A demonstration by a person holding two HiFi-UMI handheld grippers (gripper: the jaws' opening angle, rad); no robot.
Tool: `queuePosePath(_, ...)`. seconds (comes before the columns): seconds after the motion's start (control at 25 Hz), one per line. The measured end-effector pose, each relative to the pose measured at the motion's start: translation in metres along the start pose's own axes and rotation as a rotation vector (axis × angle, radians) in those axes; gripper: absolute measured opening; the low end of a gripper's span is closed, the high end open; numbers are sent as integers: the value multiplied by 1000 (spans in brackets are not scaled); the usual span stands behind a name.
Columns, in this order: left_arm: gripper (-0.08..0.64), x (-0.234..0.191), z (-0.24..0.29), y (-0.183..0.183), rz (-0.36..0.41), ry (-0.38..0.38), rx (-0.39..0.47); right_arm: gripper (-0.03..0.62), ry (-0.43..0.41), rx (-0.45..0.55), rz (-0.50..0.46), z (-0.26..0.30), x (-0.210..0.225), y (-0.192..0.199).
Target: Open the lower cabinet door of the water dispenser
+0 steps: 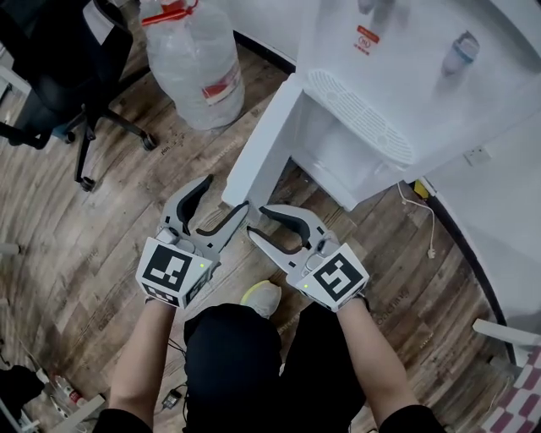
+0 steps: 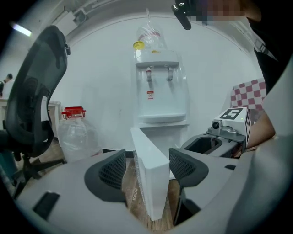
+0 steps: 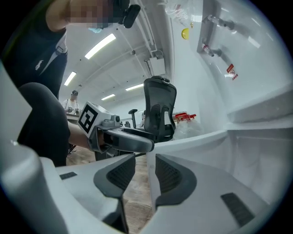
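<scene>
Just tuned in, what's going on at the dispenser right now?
A person holds a gripper in each hand at the white water dispenser. Its white lower cabinet door stands swung open. The left gripper has its jaws wide apart around the door's free edge; the right gripper is close beside, jaws also apart. Neither clamps it.

A big clear water jug (image 1: 194, 63) with a red cap (image 1: 169, 13) stands upright on the wood-plank floor (image 1: 84, 228). Just beside it, on the left in the head view, a black office chair (image 1: 51, 76) rests on its star base with castors. A thin white cable (image 1: 432, 228) trails over the floor near the wall. A red-and-white checked cloth (image 1: 520, 402) shows at the lower right corner. Long ceiling lights (image 3: 100, 45) glow overhead.
</scene>
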State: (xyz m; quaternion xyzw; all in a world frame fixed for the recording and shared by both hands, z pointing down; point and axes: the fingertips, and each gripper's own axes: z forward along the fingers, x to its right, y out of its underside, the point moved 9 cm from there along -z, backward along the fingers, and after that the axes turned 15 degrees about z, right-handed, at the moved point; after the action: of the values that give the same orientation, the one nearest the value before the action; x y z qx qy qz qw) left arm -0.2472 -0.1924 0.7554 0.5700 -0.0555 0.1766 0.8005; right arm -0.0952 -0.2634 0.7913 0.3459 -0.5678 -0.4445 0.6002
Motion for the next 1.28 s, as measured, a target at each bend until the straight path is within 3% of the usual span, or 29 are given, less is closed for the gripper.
queuePosePath(0.16, 302, -19, -8, 10, -36, -54, -14, 141, -1, -5, 0, 3, 3, -2)
queuePosePath(0.36, 291, -39, -14, 19, -25, -129, -32, 77, 52, -16, -3, 14, 12, -2)
queuePosePath(0.52, 278, -53, -15, 26, -23, -176, -45, 59, 40, -22, 12, 33, 12, -5)
queuePosePath(1.28, 216, -116, 5, 59, -61, -287, -100, 31, 64, -10, 52, 52, 31, -19)
